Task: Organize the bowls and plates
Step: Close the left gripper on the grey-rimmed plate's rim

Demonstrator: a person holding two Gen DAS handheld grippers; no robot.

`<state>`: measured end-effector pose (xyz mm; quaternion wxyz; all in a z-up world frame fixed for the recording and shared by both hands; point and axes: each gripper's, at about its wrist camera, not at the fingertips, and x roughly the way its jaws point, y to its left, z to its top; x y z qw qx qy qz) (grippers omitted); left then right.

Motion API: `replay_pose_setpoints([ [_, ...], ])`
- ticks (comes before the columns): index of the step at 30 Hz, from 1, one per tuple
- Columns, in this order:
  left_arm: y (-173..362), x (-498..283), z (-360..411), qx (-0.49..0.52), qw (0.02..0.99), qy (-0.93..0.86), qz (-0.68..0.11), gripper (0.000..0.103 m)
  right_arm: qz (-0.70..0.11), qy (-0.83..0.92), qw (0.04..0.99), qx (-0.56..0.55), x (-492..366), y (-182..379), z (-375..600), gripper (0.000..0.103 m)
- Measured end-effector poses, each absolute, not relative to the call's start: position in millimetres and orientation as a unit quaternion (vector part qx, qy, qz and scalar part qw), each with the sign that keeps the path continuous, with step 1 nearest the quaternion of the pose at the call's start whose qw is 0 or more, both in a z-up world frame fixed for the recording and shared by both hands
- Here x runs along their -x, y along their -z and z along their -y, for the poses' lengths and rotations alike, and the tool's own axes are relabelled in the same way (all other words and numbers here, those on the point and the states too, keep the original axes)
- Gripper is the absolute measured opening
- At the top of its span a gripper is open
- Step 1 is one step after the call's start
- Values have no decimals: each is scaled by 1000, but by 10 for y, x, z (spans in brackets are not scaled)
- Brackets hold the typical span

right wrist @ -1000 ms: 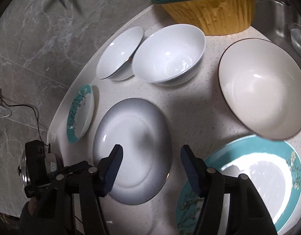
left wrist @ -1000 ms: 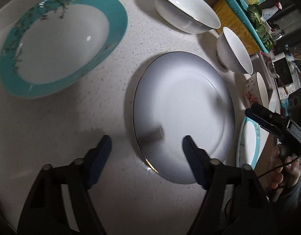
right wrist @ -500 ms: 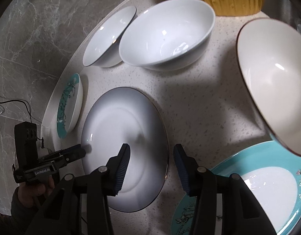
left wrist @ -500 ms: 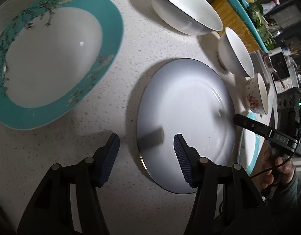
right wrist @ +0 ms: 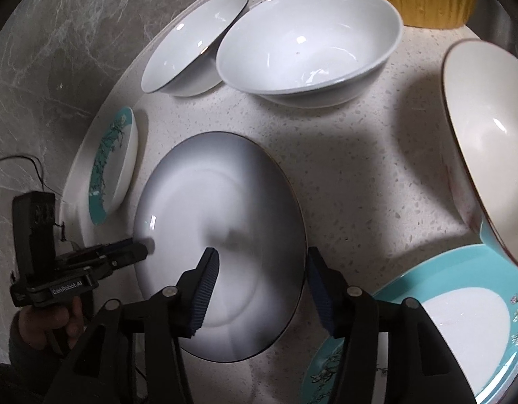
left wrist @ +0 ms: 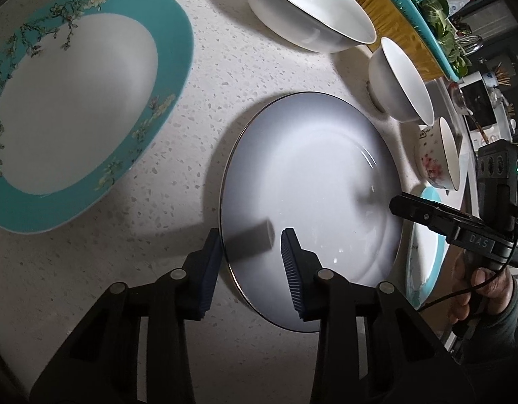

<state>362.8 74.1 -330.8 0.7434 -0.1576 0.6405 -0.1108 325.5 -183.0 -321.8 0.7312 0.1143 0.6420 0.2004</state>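
A grey-white plate with a thin dark rim (left wrist: 312,188) lies on the speckled counter between my two grippers; it also shows in the right wrist view (right wrist: 221,229). My left gripper (left wrist: 250,247) straddles the plate's near left rim, one finger outside and one over the plate, jaws narrowed with a gap. My right gripper (right wrist: 262,269) straddles the opposite rim, jaws apart. Each gripper shows in the other's view, the left (right wrist: 131,252) and the right (left wrist: 407,207). A large teal-rimmed plate (left wrist: 73,101) lies to the left.
A big white bowl (left wrist: 309,10), a smaller white bowl (left wrist: 400,80), a flowered cup (left wrist: 437,158) and a small teal dish (left wrist: 423,256) ring the plate. A yellow basket with greens (left wrist: 400,17) stands behind. A cream bowl (right wrist: 484,134) overlaps the teal plate (right wrist: 460,330).
Both grippers moved in onto opposite rims of the grey-white plate. The left jaws have narrowed steadily. The right jaws narrowed, then widened around the rim.
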Motion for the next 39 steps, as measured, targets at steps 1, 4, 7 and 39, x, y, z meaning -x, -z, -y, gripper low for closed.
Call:
replay_pose_setpoints([
  [1,3300,-3644,-728,153,745,107,-640,33,-644,-196,731,-111,-3268,3221,1837,43],
  [4,3316,-3630,-775,144,750,98,-638,25,-650,-182,729,-114,-3318,3258,1912,23],
  [7,3295,-3634,-719,127,757,95,-634,25,-649,-176,732,-110,-3338,3257,1899,22],
  [39,2985,-3237,-896,133,774,83,-613,24,-630,-179,750,-90,-3173,3007,1767,23],
])
